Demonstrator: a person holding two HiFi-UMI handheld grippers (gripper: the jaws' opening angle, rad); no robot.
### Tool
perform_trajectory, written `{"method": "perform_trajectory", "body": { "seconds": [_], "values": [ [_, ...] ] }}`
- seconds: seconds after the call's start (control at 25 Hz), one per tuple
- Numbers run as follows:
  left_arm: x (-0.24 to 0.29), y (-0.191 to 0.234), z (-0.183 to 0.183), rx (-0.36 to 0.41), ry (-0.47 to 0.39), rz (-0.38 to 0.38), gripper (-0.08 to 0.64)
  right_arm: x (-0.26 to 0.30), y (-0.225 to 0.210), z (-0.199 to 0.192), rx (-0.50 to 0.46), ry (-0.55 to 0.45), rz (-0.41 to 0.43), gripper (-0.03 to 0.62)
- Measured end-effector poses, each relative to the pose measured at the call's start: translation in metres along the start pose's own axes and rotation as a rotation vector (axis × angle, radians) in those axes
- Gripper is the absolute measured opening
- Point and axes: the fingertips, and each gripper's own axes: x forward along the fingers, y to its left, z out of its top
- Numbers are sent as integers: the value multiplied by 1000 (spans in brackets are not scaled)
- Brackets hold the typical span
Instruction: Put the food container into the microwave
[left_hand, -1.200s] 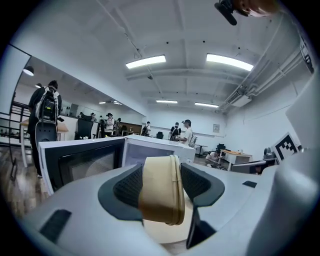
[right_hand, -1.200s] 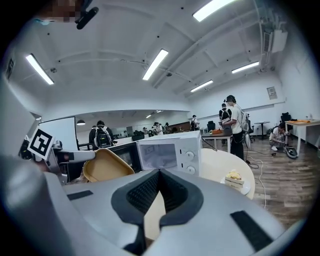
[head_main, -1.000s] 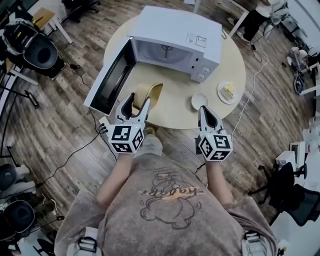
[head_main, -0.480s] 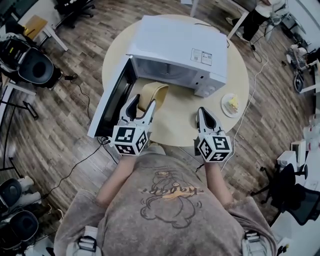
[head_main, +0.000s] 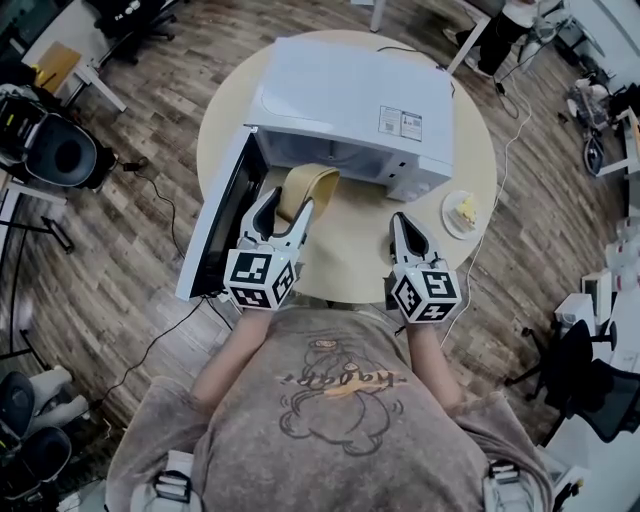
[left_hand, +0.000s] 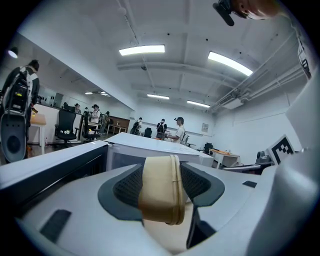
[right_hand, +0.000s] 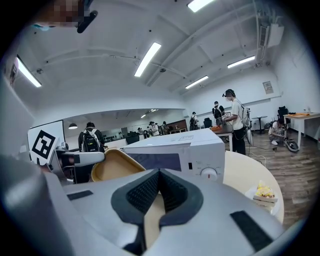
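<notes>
Round table (head_main: 474, 150); small plate (head_main: 452, 226) near its right edge, perhaps cake on it; office chair (head_main: 62, 155) left.

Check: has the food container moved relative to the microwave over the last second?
Yes. Held in the left gripper, the food container has moved forward; its far end now reaches the microwave's open front.

Arms out toward the microwave (head_main: 350, 95): my left gripper (head_main: 283, 207) clamps the food container (head_main: 312, 181); my right gripper (head_main: 401, 224) has its jaws together.

Head view: microwave (head_main: 350, 90) cavity mostly hidden beneath its own top; food container (head_main: 312, 182) near end covered by left gripper (head_main: 285, 203); label (head_main: 400, 122) print & food on plate (head_main: 450, 223) too small to ID.
</notes>
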Motion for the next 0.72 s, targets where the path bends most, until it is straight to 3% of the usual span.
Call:
{"method": "perform_trajectory", "body": {
  "seconds": [0.2,0.4,0.56,0.72],
  "values": [
    [5,5,-4,-90,3,24,256,6,-5,6,-12,10,41,-9],
    [10,17,-12,-356,-37,32,256,12,-3,9,-25,21,90,-9],
    [15,24,-22,-502,-64,40,256,14,-5,6,-28,34,116,-9],
    [20,30,-34,-698,-113,29,256,15,-12,3,-34,51,131,-9]
  ]
}}
